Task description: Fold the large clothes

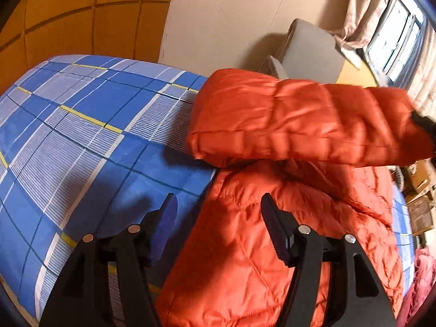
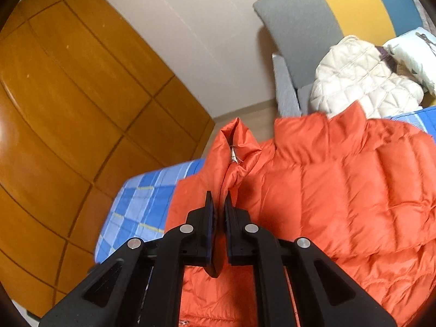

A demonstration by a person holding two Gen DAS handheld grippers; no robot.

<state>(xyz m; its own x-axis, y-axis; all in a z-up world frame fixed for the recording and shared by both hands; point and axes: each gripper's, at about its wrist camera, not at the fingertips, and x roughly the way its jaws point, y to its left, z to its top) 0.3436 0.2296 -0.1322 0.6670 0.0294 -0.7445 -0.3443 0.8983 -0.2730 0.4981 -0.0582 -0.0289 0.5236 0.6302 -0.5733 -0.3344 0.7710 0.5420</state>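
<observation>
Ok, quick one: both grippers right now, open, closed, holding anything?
Left gripper: open, holding nothing, above the orange jacket.
Right gripper: jaws closed on a fold of the orange jacket.

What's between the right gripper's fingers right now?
A pinched fold of the orange down jacket, held in the right gripper; the right wrist view shows it.

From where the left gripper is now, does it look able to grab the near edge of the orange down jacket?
Probably yes. The left gripper is open and hangs right over the edge of the orange down jacket on the blue checked bedsheet, with nothing between. The right gripper pinches another part, off to the side.
</observation>
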